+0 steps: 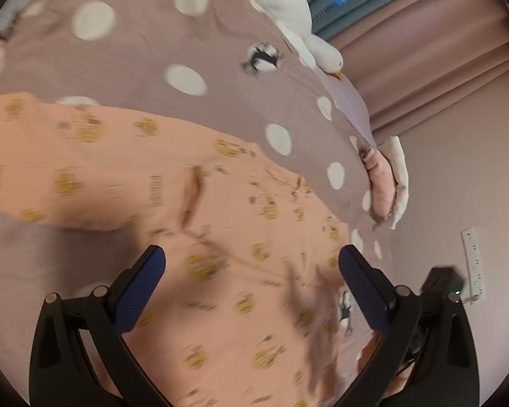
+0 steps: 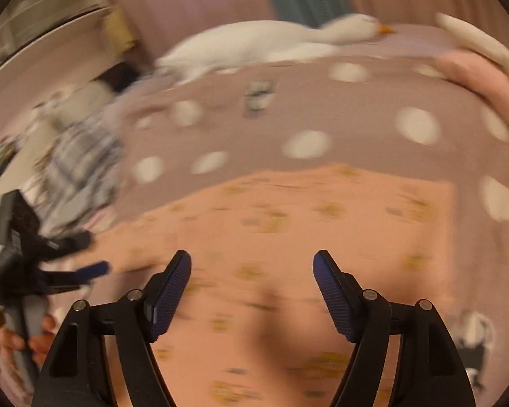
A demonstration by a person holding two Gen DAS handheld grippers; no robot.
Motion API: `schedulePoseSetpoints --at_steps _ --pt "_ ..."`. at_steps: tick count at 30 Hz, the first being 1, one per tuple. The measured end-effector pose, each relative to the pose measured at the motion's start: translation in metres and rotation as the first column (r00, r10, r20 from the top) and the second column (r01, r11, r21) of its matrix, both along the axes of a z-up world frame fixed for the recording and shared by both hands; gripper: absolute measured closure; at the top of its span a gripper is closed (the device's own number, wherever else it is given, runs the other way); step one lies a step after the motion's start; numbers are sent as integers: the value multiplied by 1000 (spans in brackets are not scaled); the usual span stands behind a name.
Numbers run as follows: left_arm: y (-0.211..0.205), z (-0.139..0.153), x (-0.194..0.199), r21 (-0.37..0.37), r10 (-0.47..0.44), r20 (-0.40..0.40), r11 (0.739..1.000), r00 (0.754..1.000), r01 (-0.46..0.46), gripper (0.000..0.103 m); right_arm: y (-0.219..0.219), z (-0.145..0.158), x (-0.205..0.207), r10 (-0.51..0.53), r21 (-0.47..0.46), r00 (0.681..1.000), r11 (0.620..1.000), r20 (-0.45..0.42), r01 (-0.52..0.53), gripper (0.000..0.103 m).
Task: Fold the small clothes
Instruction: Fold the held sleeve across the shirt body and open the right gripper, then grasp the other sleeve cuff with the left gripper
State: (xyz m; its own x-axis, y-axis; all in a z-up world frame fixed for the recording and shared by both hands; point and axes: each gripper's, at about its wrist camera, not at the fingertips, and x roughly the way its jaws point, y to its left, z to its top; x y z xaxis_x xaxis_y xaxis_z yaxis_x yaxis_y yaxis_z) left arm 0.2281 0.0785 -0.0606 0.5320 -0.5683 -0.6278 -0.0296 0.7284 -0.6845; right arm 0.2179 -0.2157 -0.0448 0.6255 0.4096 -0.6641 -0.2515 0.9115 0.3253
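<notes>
A peach garment [image 1: 193, 210] with small yellow prints lies spread on a mauve bedspread with white dots [image 1: 146, 51]. My left gripper [image 1: 251, 261] is open and empty just above the garment's middle. In the right wrist view the same garment [image 2: 288, 224] lies flat below my right gripper [image 2: 251, 268], which is open and empty above it. The left gripper [image 2: 68, 271] also shows at the left of the right wrist view, held by a hand. Both views are motion blurred.
A white plush goose [image 1: 288, 10] lies at the bed's far edge. Folded pink and cream clothes [image 1: 387, 179] sit at the bed's right edge. A pile of checked and patterned clothes [image 2: 78, 156] lies to the left. Pink curtains [image 1: 424, 44] hang behind.
</notes>
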Motion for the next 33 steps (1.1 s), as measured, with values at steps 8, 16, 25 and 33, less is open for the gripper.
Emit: schedulePoseSetpoints --at_steps 8,16,25,33 --pt "-43 -36 54 -40 -53 -61 998 997 51 32 -55 -40 15 -153 82 983 983 -96 161 74" --pt "-24 -71 55 80 2 -100 997 995 6 56 -81 -69 13 -210 13 967 977 -146 214 93" --pt "59 -32 -7 -4 113 -6 994 994 -113 27 -76 -40 -18 -201 57 974 977 -101 207 80" --pt "209 -46 -84 -66 414 -45 907 909 -416 26 -59 -23 -65 -119 124 992 985 -33 122 61"
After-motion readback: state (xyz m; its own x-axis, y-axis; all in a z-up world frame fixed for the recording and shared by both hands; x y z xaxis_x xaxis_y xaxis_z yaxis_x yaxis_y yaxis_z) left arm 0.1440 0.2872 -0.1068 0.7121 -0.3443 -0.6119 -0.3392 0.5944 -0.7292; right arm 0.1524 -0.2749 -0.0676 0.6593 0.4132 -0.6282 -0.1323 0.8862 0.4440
